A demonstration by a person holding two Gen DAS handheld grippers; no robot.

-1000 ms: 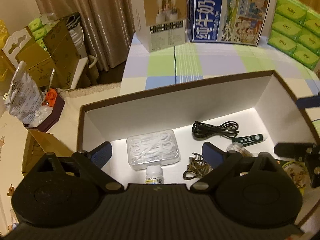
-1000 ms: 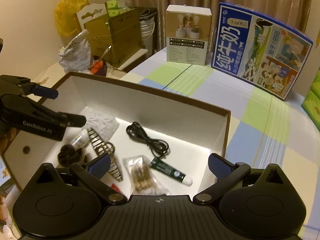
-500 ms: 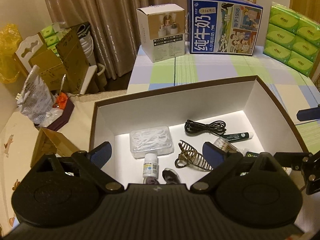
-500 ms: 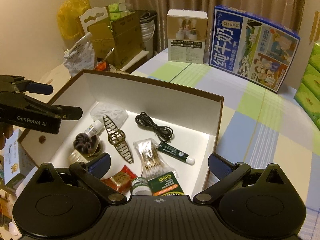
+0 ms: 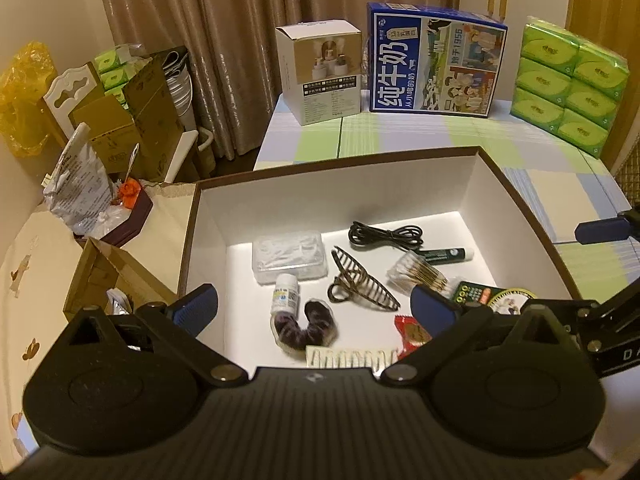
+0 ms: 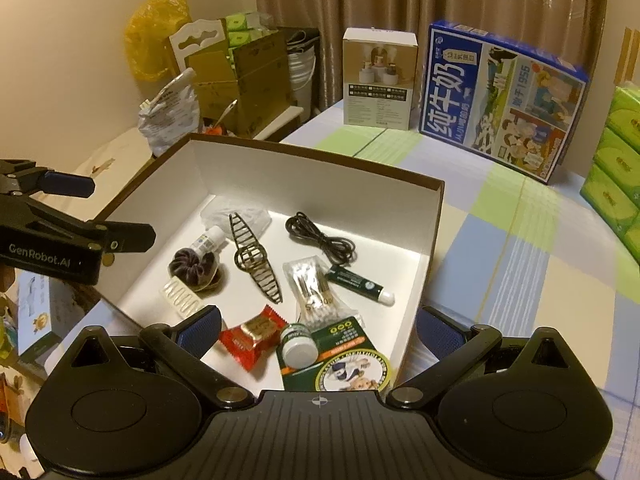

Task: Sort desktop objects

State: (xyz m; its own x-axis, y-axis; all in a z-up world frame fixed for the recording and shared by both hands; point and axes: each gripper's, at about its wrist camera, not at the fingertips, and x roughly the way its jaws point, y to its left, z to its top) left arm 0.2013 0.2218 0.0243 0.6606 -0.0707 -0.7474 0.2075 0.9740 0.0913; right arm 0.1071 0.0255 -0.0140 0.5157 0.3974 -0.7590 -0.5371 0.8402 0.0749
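Sorting looks done or nearly so: the small stuff all sits inside the white open box (image 5: pixel 400 196) w/ brown rim, on the checked tablecloth (image 6: pixel 520 240).

In the box, far to near: clear plastic case (image 5: pixel 288 256), coiled black cable (image 5: pixel 384 234), dark green tube (image 5: pixel 446 255), bag of cotton swabs (image 5: pixel 418 274), brown hair claw (image 5: pixel 360 284), small white bottle (image 5: pixel 285 294), purple scrunchie (image 5: pixel 306 326), cream comb-like clip (image 5: pixel 352 357), red candy wrapper (image 6: pixel 252 334), white-capped jar (image 6: pixel 298 344) lying on a green printed packet (image 6: pixel 344 360). Nothing loose visible on the cloth near the box, so I'd judge little or nothing left to put in.

Left gripper (image 5: pixel 314 304) hangs over the box's near end, jaws just finishing opening, wide apart, nothing between them. Right gripper (image 6: pixel 318 328) over the near right corner, jaws also apart, empty.

Beyond: blue milk carton (image 5: pixel 436 66), white product box (image 5: pixel 324 70), green tissue packs (image 5: pixel 568 80) at the cloth's far edge; these look like backdrop, not items to sort.
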